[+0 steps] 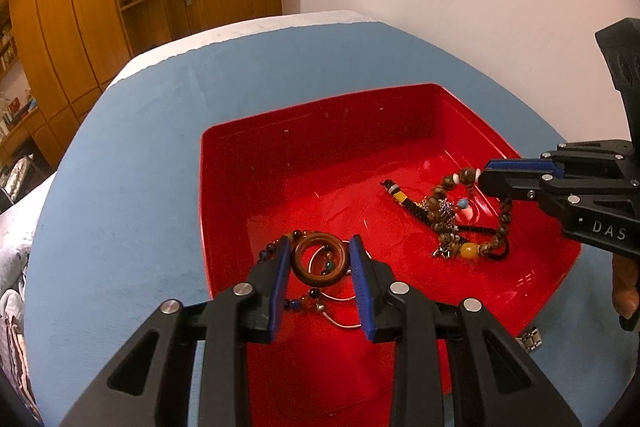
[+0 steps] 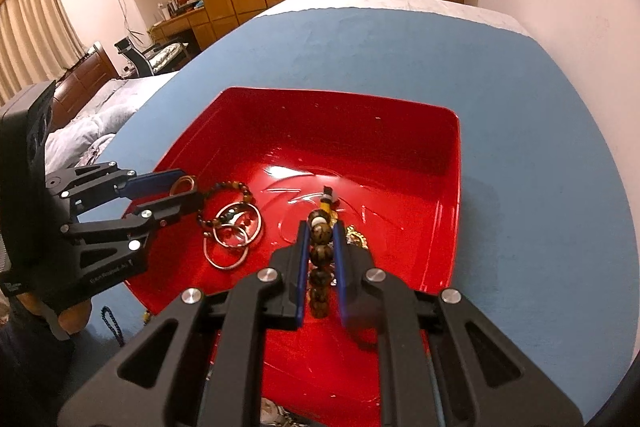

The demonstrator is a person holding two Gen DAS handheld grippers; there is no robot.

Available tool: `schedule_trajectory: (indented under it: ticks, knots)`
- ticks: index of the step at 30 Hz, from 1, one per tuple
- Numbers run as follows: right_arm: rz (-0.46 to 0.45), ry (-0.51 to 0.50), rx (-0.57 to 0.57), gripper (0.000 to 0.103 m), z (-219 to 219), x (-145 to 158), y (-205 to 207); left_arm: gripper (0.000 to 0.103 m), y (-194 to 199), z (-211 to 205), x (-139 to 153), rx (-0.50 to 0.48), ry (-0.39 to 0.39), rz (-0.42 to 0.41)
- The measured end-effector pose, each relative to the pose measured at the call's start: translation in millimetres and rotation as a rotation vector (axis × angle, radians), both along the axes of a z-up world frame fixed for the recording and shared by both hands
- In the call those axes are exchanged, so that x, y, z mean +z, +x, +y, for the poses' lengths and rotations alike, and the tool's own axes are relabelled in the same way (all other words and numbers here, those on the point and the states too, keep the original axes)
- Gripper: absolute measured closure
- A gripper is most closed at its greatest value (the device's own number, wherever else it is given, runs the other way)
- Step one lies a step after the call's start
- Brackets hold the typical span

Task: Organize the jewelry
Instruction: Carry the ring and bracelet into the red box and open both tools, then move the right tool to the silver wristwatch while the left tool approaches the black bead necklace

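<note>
A red tray point(image 1: 320, 107) point(image 2: 340, 97) sits on a blue cloth. In the left wrist view my left gripper point(image 1: 320, 259) is shut on a brown wooden ring point(image 1: 304, 273) just above the tray's near left floor. A dark bead bracelet point(image 1: 268, 249) point(image 2: 224, 187) and silver hoops point(image 2: 232, 247) lie under it. My right gripper point(image 2: 320, 239) point(image 1: 482, 179) is low over the tray's right side. A strand of the brown bead bracelet point(image 2: 321, 255) point(image 1: 440, 215) runs between its blue pads, which stand a hair off the beads. The rest, with a black cord point(image 1: 400, 195), lies on the tray floor.
A metal watch-band piece point(image 1: 530, 339) lies on the blue cloth point(image 1: 140, 187) by the tray's near right corner. A blue bead string point(image 2: 110, 323) lies on the cloth left of the tray. A person's hand point(image 2: 76, 319) holds each gripper. Beyond are a white wall and wooden cupboards.
</note>
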State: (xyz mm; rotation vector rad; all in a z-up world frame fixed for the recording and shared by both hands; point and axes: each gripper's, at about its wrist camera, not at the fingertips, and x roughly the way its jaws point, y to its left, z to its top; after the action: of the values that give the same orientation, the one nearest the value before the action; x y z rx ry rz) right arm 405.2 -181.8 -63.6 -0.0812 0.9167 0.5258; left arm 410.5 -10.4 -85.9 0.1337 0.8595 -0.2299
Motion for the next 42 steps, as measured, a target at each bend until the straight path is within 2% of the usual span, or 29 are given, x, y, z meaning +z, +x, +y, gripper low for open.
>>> schedule_trajectory:
  ticks: [3,6,11,14,20,23,25,31,35,42]
  knots:
    - [0.001,-0.008,-0.004,0.080,0,-1,-1,0.073,1,-2,-3,-0.001,0.009,0.002]
    - [-0.013,-0.018,-0.009,0.080,-3,2,-5,0.072,1,-3,-5,-0.004,0.014,0.005]
    - [-0.058,-0.013,-0.015,0.080,-12,16,-27,0.049,-3,-6,0,0.001,0.016,-0.013]
    - [-0.076,-0.001,-0.019,0.080,-18,24,-43,0.049,-8,-5,5,0.002,0.017,-0.021]
    - [-0.141,0.027,-0.005,0.061,-40,40,-105,0.048,-37,3,22,0.009,0.016,-0.055]
    - [-0.155,0.033,0.014,0.056,-45,39,-131,0.038,-60,10,33,0.020,0.015,-0.081]
    - [-0.157,0.027,0.024,0.049,-49,33,-149,0.034,-77,14,39,0.030,0.018,-0.104]
    - [-0.120,0.018,0.056,0.048,-50,7,-171,0.025,-141,25,46,0.047,0.004,-0.147]
    - [-0.073,0.012,0.078,0.048,-45,-13,-177,0.024,-173,31,32,0.064,0.003,-0.135]
    - [-0.069,-0.025,0.123,0.048,-34,-33,-176,0.024,-204,39,4,0.074,-0.024,-0.082]
